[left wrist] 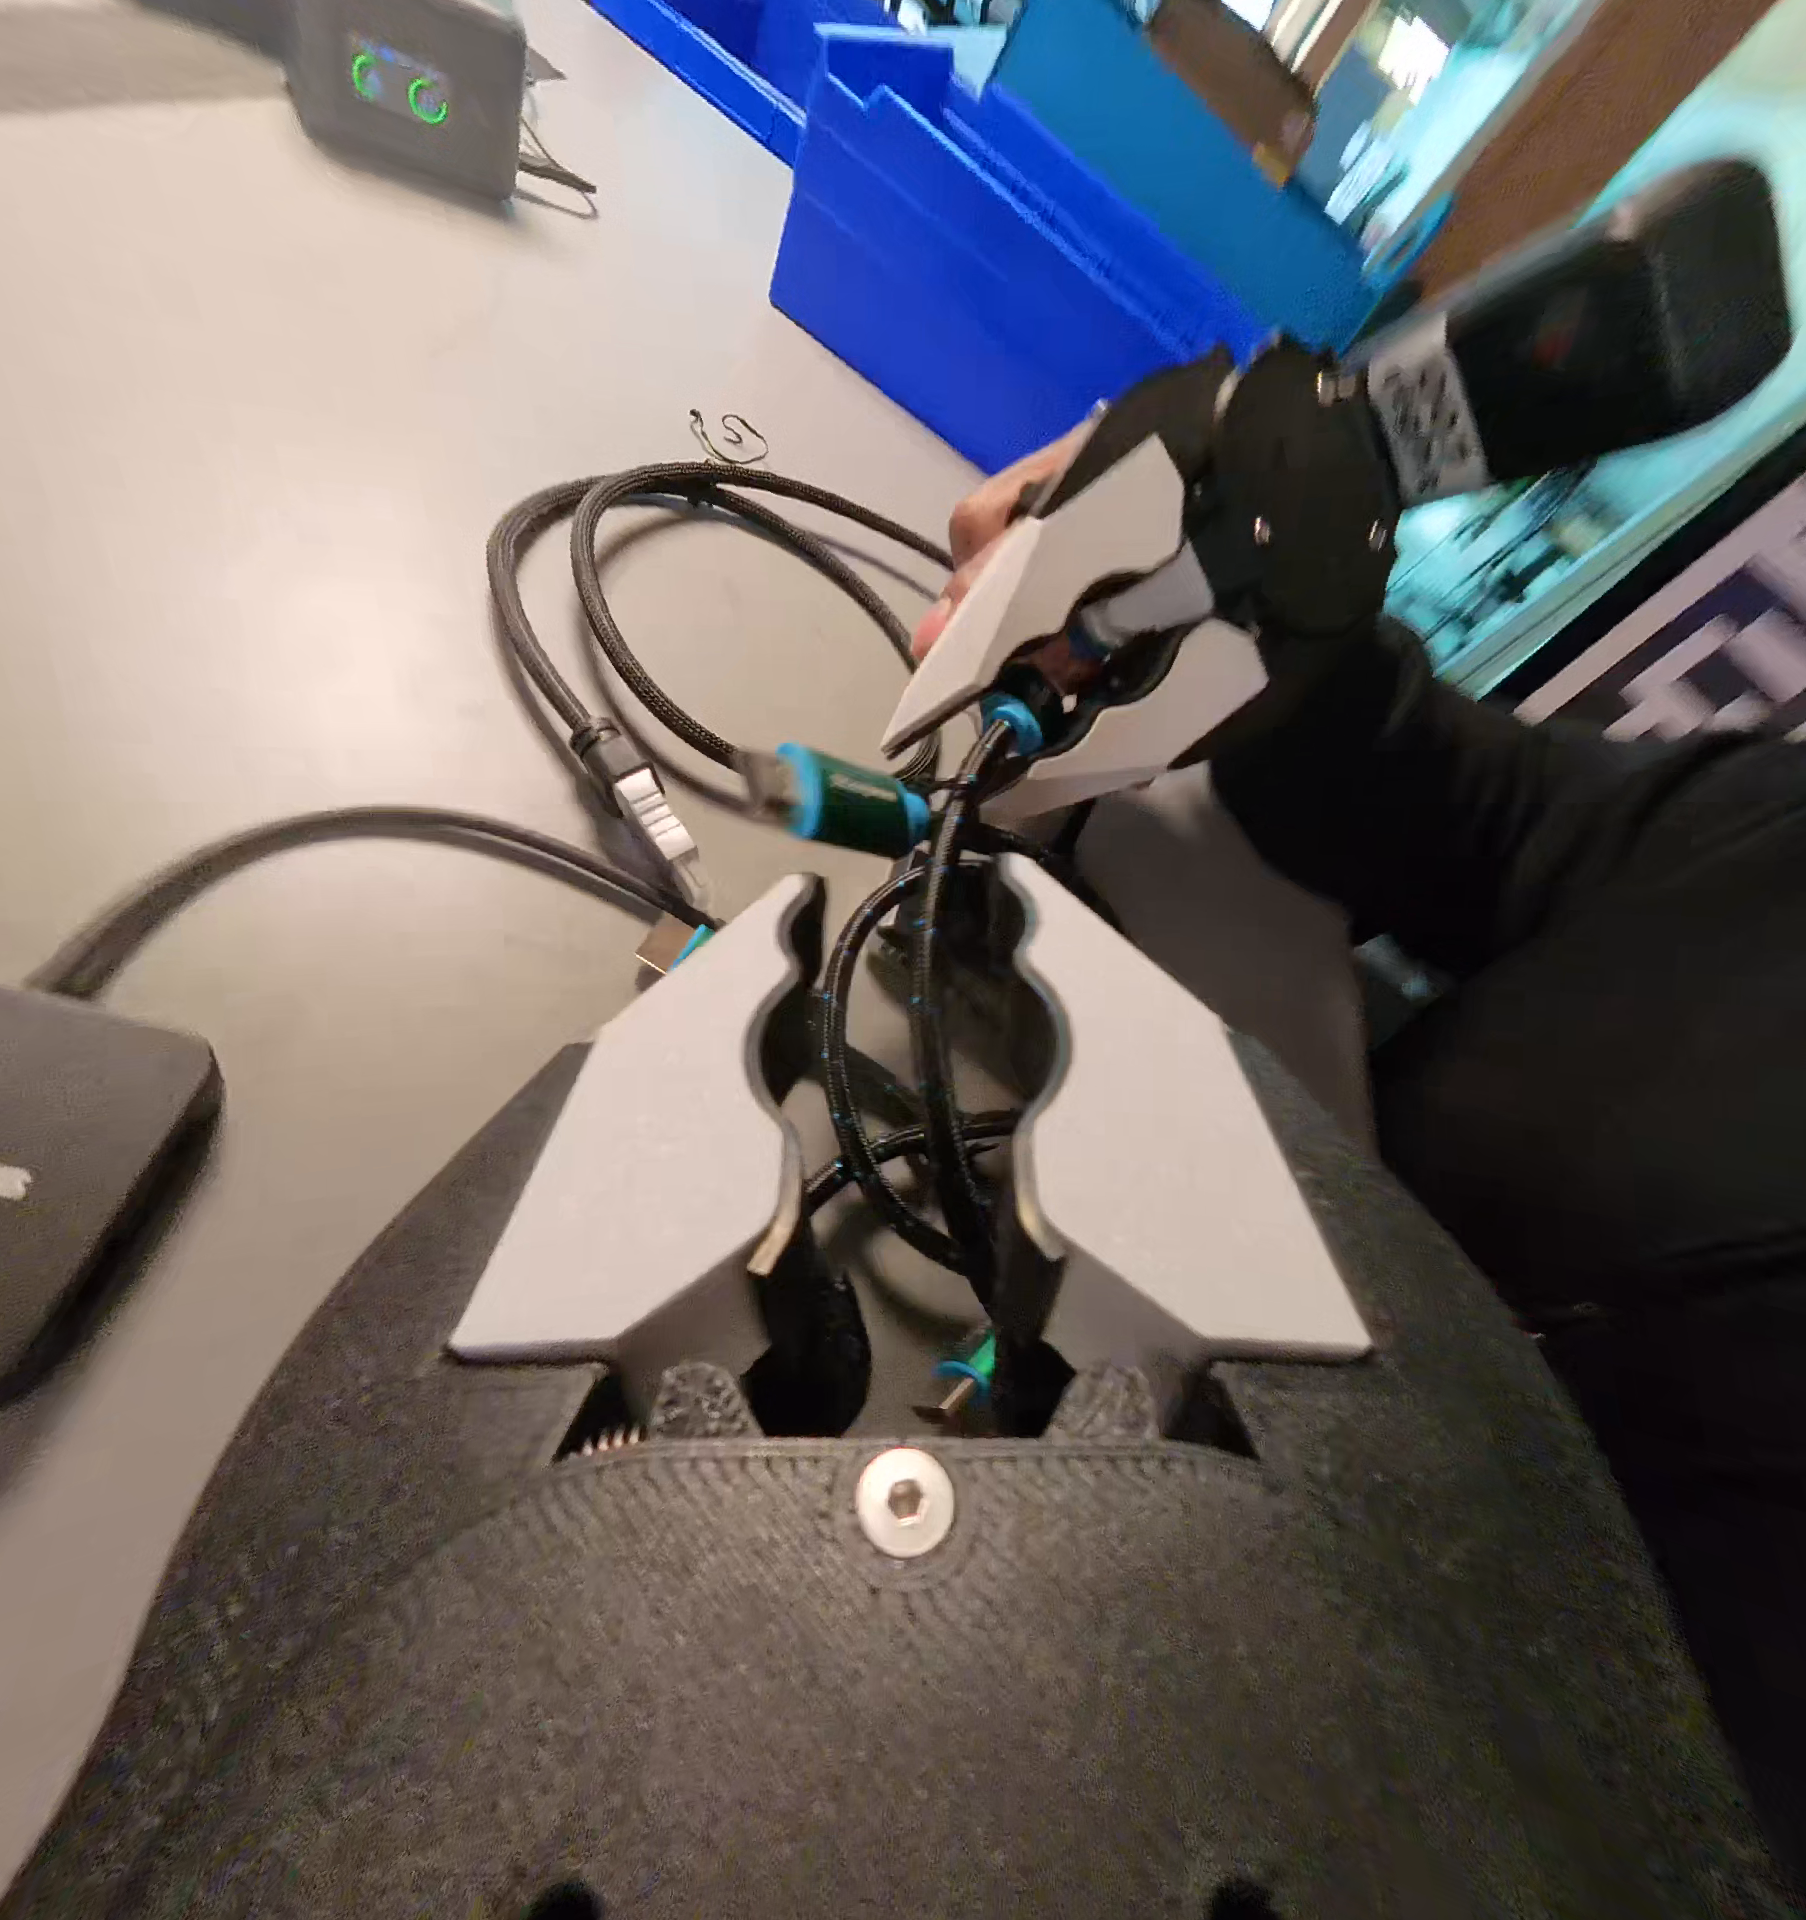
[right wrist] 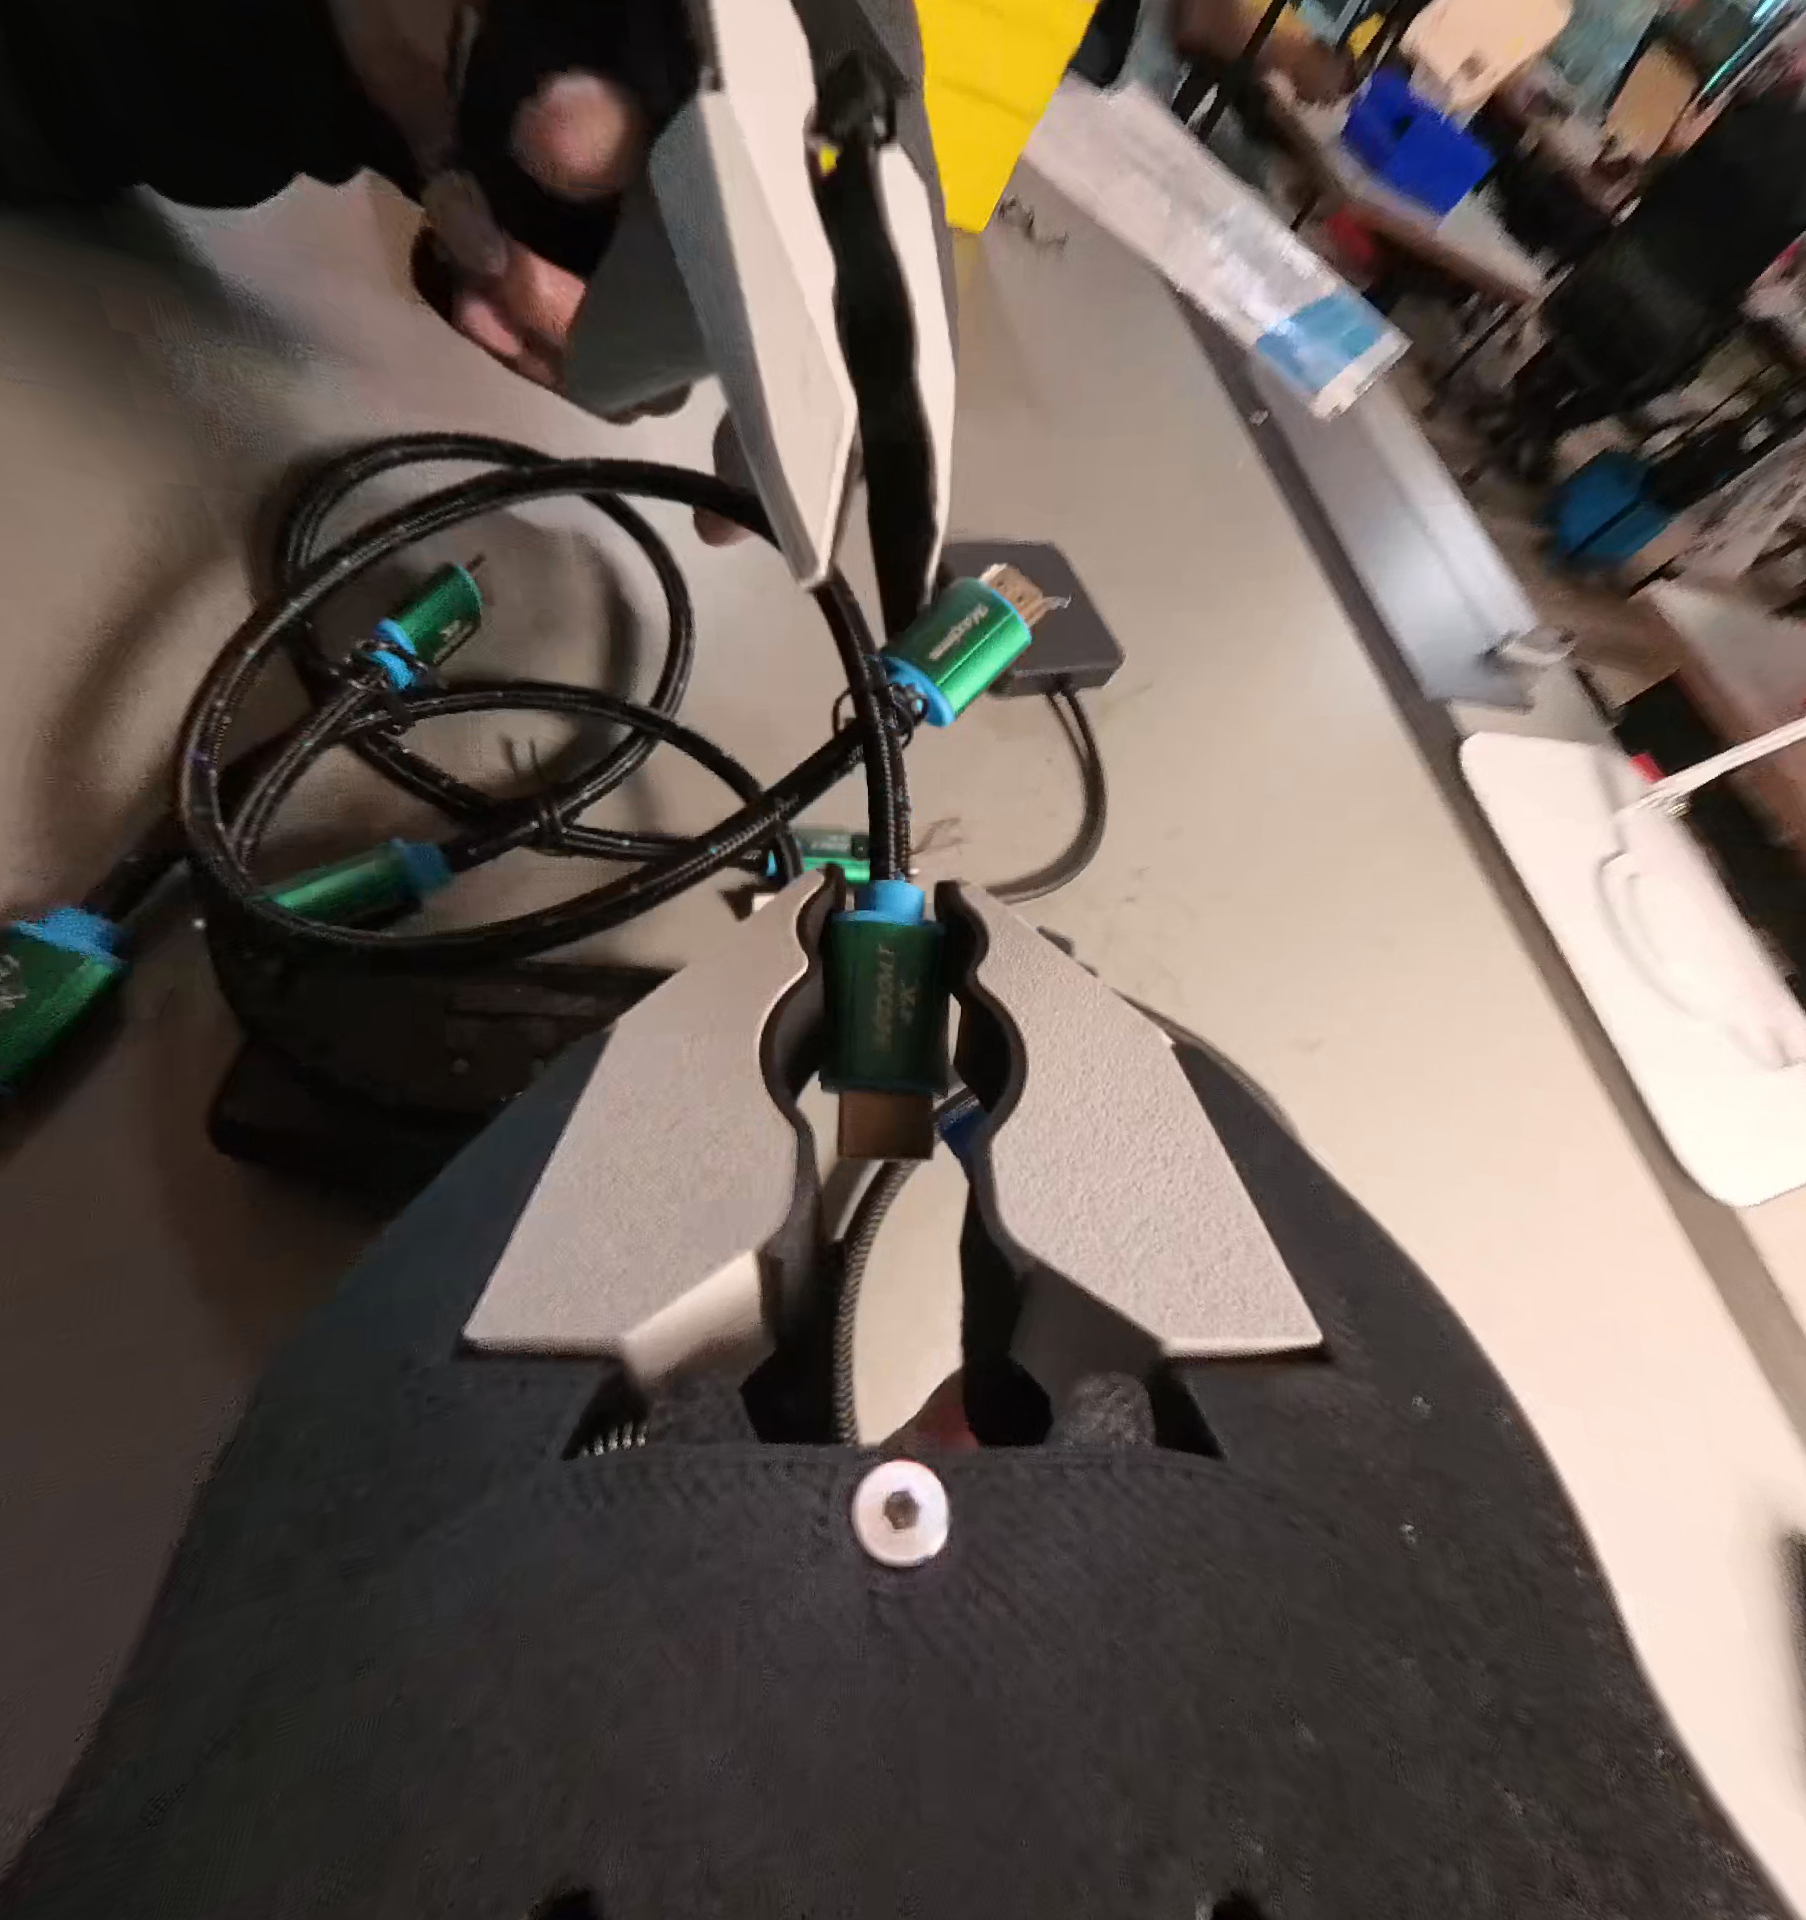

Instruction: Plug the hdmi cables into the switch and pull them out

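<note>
A pale grey surface (right wrist: 1242, 935) carries coiled braided cables. The right claw (right wrist: 883, 935) grips a green HDMI plug (right wrist: 883, 1013) above it. The left claw (left wrist: 904, 925) stands narrowly parted around a black cable (left wrist: 842, 997); whether it pinches is unclear. The small dark switch (right wrist: 1070, 623) lies beyond.

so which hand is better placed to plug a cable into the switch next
Right, probably. The right tongs are shut on a green hdmi plug, though its metal tip points back toward the camera, so it needs turning. The left tongs only straddle black cable, and no plug is gripped.
</note>
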